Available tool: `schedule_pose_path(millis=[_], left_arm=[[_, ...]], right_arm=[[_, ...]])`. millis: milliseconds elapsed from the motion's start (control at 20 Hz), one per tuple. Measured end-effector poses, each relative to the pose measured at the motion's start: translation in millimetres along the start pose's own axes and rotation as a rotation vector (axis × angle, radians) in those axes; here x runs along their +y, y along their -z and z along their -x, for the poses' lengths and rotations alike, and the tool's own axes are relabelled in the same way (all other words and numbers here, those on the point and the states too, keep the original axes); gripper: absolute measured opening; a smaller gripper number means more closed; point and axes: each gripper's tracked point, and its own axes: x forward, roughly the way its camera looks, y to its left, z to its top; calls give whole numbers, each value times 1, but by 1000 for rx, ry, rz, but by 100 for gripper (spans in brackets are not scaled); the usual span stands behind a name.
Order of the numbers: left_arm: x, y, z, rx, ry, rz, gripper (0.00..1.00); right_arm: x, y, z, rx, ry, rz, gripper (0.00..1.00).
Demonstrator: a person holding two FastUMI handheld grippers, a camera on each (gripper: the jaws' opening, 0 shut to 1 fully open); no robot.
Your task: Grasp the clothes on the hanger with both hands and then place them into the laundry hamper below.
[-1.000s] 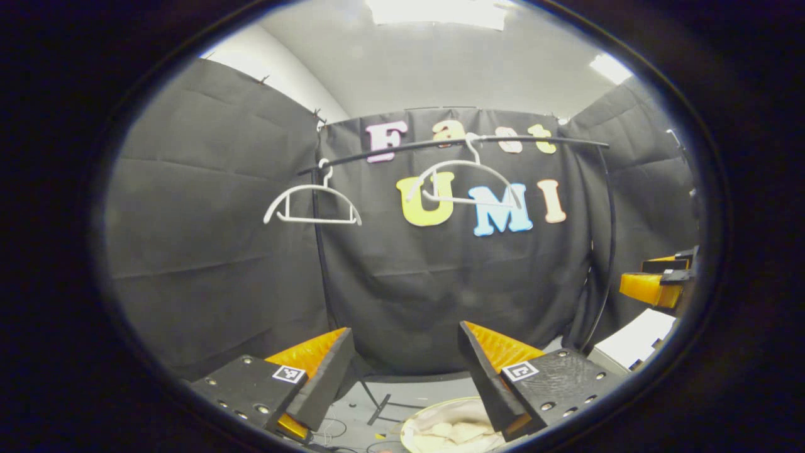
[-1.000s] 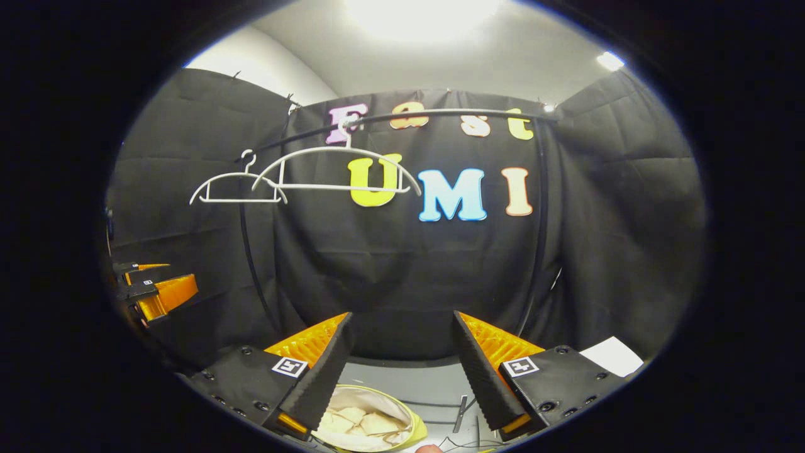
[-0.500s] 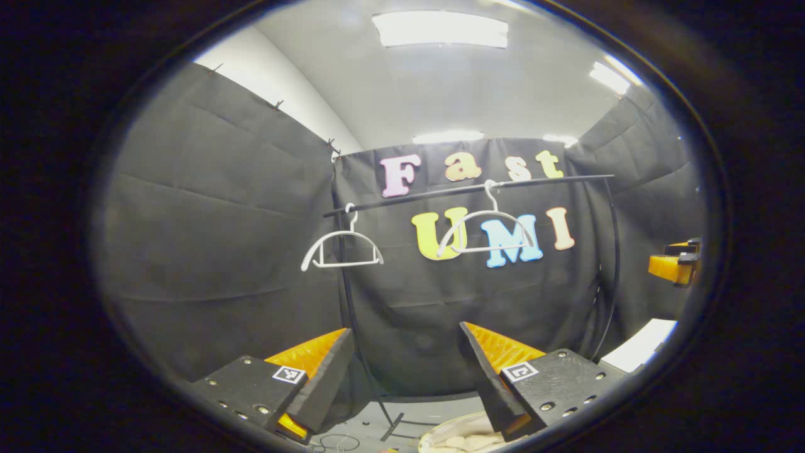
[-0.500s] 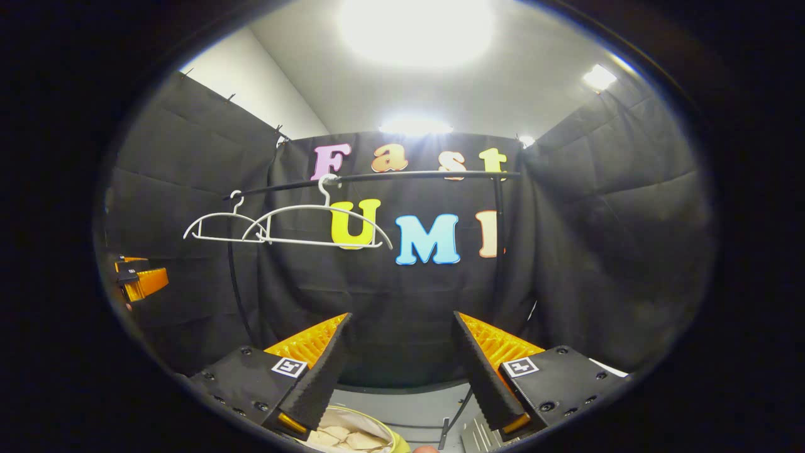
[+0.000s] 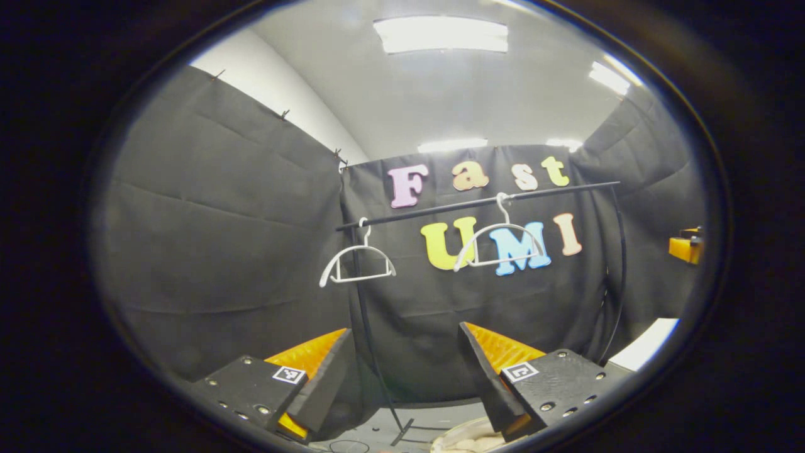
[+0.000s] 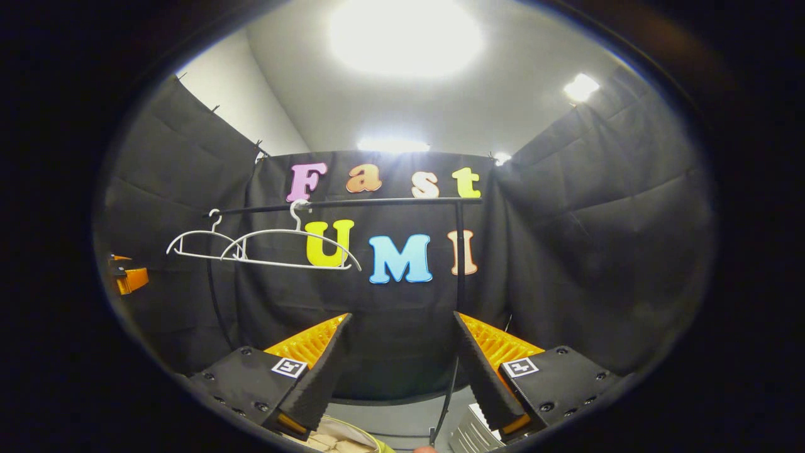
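Both cameras have tilted up and drawn back: the rail and hangers sit lower and smaller than a second ago, more ceiling shows, and less of the hamper is left at the bottom edge.

Now the left gripper [image 5: 402, 371] has its fingers spread wide with nothing between them, and the right gripper [image 6: 400, 371] is spread and empty too. Across each view the other gripper appears as a small orange shape at the edge, near the right edge in the left gripper view [image 5: 685, 246] and near the left edge in the right gripper view [image 6: 129, 277].

Two white hangers [image 5: 357, 264] hang bare on the black rail [image 5: 478, 202]; in the right gripper view they overlap [image 6: 292, 246]. The clothes [image 6: 327, 443] lie as a pale, crumpled heap inside the laundry hamper [image 6: 371, 440], whose yellow-green rim peeks up below the right gripper. In the left gripper view a pale sliver of the hamper [image 5: 462, 437] shows by the right finger.

Judging from this, the job looks finished or nearly so. The remaining risk is modest: a careless swing of either open gripper could clip the rack's thin upright pole [image 6: 460, 264] or knock a hanger off the rail, and cloth near the rim could spill if bumped.
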Motion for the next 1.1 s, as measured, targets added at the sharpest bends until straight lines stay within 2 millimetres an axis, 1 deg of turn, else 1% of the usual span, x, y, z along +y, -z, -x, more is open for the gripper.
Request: schedule_pose_path(millis=[150,300,600,950,1100], left_arm=[[1,-4,3,-7,0,0,95],[0,-5,5,-12,8,1,99],[-5,-5,6,-9,8,17,99],[-16,-9,8,-16,16,19,99],[-20,-8,6,-19,18,28,99]], right_arm=[[-8,-3,1,-7,22,-9,97],[-11,-3,4,-10,33,-23,94],[-12,-3,5,-12,30,-11,94],[-14,-2,8,-11,30,-15,94],[-14,-1,8,-6,35,-18,94]])
